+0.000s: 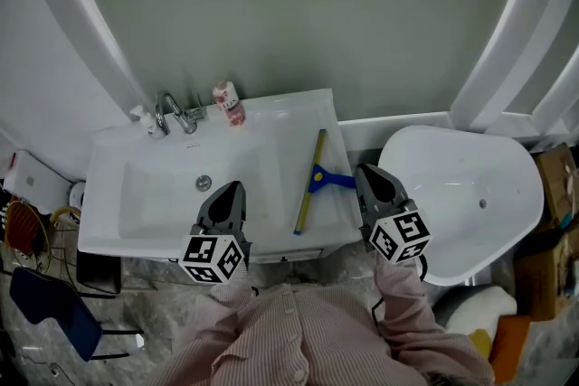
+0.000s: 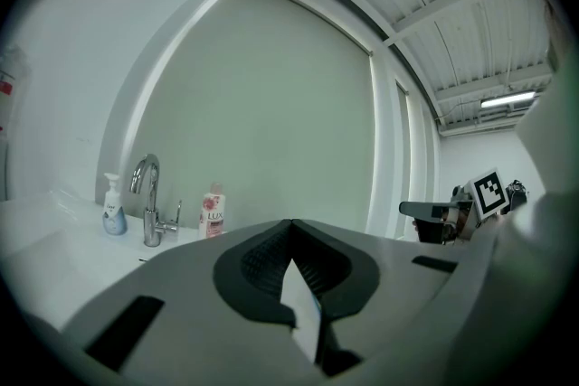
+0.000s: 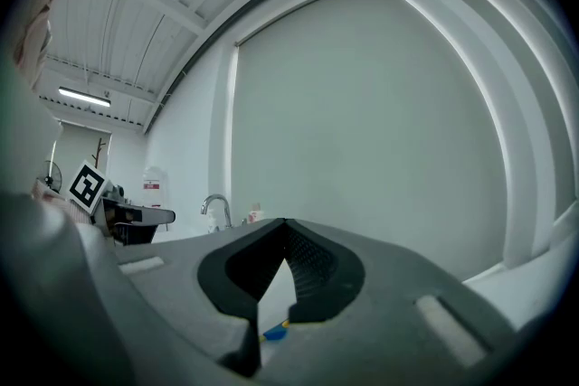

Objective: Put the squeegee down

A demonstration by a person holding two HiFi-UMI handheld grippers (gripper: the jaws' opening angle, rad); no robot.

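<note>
Squeegee [image 1: 312, 181] lies flat on the sink [image 1: 280, 113], just left of the right gripper [image 1: 367, 174], whose jaws are closed on nothing. The left gripper [image 1: 232, 191] is closed too; pull both back gently, not bumping it.

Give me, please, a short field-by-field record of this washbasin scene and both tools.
Squeegee: blue-handled yellow squeegee lying flat on the right ledge of the white ceramic washbasin, held by neither tool
Left tool: shut, empty, over the basin's front edge
Right tool: shut, empty, just right of the blue handle
Back ledge: chrome tap, pink-labelled bottle
Right of basin: white bathtub
</note>
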